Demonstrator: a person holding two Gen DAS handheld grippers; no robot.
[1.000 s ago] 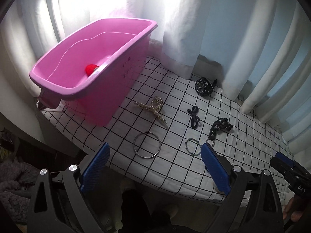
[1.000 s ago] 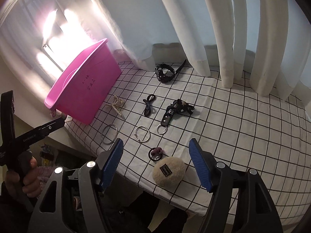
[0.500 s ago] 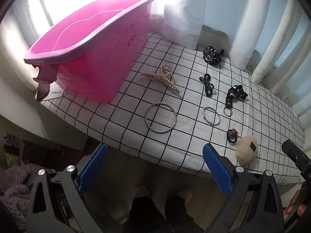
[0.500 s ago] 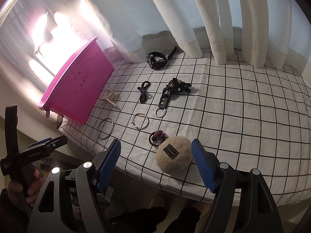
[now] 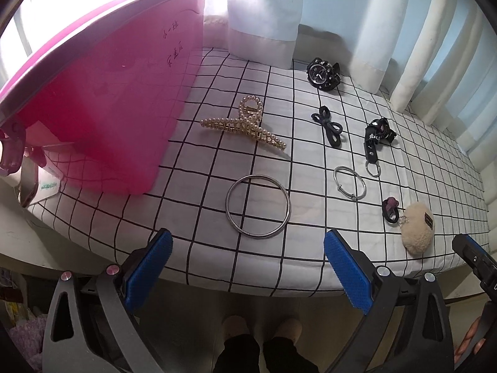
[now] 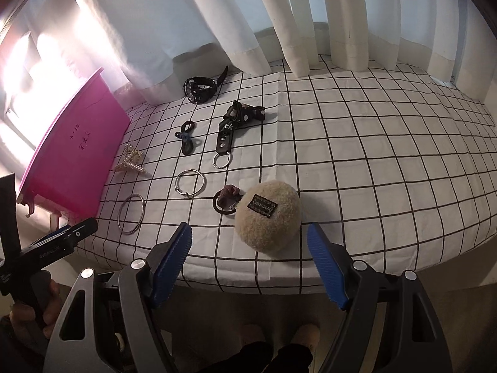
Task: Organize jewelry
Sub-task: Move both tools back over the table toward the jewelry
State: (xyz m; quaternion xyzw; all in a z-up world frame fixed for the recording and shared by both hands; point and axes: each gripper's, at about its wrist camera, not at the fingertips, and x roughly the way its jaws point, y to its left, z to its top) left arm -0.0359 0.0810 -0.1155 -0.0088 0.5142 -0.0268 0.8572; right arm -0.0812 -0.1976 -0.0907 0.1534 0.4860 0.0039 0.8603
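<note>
Jewelry lies on a checked cloth (image 5: pixel 192 186) beside a pink bin (image 5: pixel 102 99). My left gripper (image 5: pixel 248 258) is open and empty at the table's front edge, just short of a large silver bangle (image 5: pixel 258 205). Behind the bangle lies a pearl hair claw (image 5: pixel 245 126). My right gripper (image 6: pixel 250 255) is open and empty, its fingers flanking the near side of a beige fluffy pompom (image 6: pixel 267 219) without touching it. A small hair tie with a charm (image 6: pixel 226 198) lies against the pompom. A thin silver bracelet (image 6: pixel 190 182) lies left of that.
A black watch (image 5: pixel 321 73), a black bow tie (image 5: pixel 330 127) and a black strap keychain with a ring (image 5: pixel 374 143) lie farther back. White curtains (image 6: pixel 279 31) hang along the far edge. The other gripper shows at lower left in the right wrist view (image 6: pixel 46 248).
Both grippers have come lower and closer to the table's front edge. The bangle now lies between the left fingers' line, and the pompom between the right fingers' line. Both stay open.
</note>
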